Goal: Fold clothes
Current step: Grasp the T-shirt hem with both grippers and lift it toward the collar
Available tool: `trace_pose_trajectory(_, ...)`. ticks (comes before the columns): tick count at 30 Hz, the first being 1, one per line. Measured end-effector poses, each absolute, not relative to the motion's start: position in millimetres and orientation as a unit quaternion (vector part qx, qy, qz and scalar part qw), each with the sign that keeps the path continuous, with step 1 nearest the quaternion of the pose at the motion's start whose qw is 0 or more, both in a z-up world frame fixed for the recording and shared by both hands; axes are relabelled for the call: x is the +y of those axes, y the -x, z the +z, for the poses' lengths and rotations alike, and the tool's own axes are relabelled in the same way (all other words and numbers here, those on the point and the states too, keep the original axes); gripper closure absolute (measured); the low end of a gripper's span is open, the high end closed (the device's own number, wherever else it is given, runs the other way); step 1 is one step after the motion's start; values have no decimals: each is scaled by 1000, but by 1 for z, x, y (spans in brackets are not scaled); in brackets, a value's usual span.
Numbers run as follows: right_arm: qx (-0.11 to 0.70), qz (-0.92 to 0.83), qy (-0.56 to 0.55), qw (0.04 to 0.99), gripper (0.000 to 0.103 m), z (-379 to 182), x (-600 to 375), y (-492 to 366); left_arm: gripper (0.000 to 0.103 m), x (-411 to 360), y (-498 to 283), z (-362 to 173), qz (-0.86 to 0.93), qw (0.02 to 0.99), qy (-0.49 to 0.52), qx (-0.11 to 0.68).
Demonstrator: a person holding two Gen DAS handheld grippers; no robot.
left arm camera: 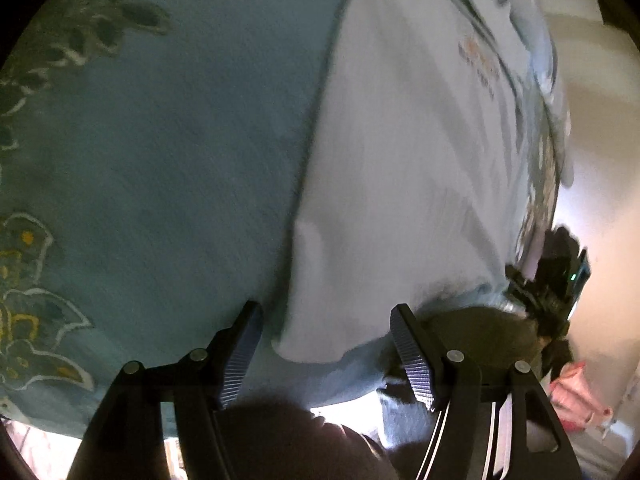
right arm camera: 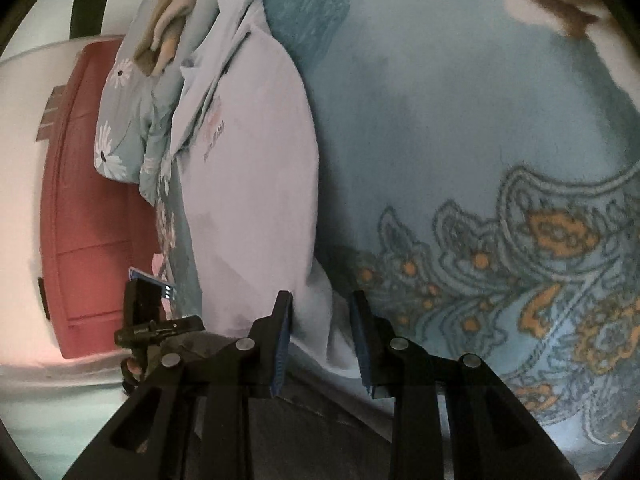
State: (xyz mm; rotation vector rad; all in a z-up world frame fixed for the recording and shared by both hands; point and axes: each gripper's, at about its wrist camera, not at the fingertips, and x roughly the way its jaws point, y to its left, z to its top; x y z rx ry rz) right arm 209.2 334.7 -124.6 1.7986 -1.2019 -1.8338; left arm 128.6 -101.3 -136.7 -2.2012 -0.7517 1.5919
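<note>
1. A white shirt (left arm camera: 400,168) is laid out on a teal patterned bedspread (left arm camera: 180,160), running lengthwise away from both cameras, with its near hem right at the near edge of the bed. The small orange print on its chest is seen toward the far end.

2. The left gripper (left arm camera: 328,354) is held spread wide, one hem corner sitting in the gap between the fingers. No pinch is made yet as far as can be told; cloth is framed, not clamped.

3. The right gripper (right arm camera: 322,340) is also spread apart, with the other hem corner bunched up between its pads. Contact with one pad looks likely, but the jaws aren't pressed together.

4. A floral blue garment (right arm camera: 128,128) and something beige are piled just beside the shirt's far end, toward the bed's edge, by a red cabinet (right arm camera: 92,208).

5. What could go wrong, judged from here:
- If only one layer is caught when the tongs are closed, the bottom layer gets left behind and the fold comes out lopsided.
- The bedspread could be grabbed along with the hem, since the cloth lies flat on it, so it'd be dragged up too.
- The left view is motion-blurred, so the closing could be mistimed and the corner missed.
- If the shirt is folded toward the far end, the collar could get tangled with the floral pile.
</note>
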Motion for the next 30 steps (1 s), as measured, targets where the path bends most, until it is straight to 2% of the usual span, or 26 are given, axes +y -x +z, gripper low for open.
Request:
trace_pose_trajectory(5,-410,-645,-624,162,73,-119,335,-219,36,-93,-124,-133,558,173,776,-237)
trace_pose_trajectory(7,-408,-648,-623,160,73,-116,338,-222,47,-94,-125,-132,563,172,774,-234)
trace_pose_trajectory(9,-414,-648,-618,161,73,-115,341,-224,67,-98,-127,-133,565,160,776,-228)
trace_pose_trajectory(13,-414,-645,-622,160,73,-118,340,-223,82,-102,-130,-129,572,142,772,-238)
trace_pose_trajectory(15,-402,-647,-627,161,80,-117,337,-221,86,-105,-130,-125,578,136,766,-248)
trace_pose_trajectory(16,-393,-650,-629,163,93,-115,335,-220,87,-108,-131,-121,583,134,760,-253)
trace_pose_trajectory(17,-385,-653,-631,164,95,-113,333,-219,89,-111,-131,-118,589,134,754,-259)
trace_pose_trajectory(24,-398,-689,-575,190,97,-70,343,-204,89,-138,-133,-76,633,141,698,-303)
trace_pose_trajectory(28,-345,-686,-615,179,98,-84,330,-203,85,-152,-136,-78,627,128,708,-299)
trace_pose_trajectory(30,-328,-678,-638,161,98,-101,325,-209,79,-152,-148,-92,618,106,721,-295)
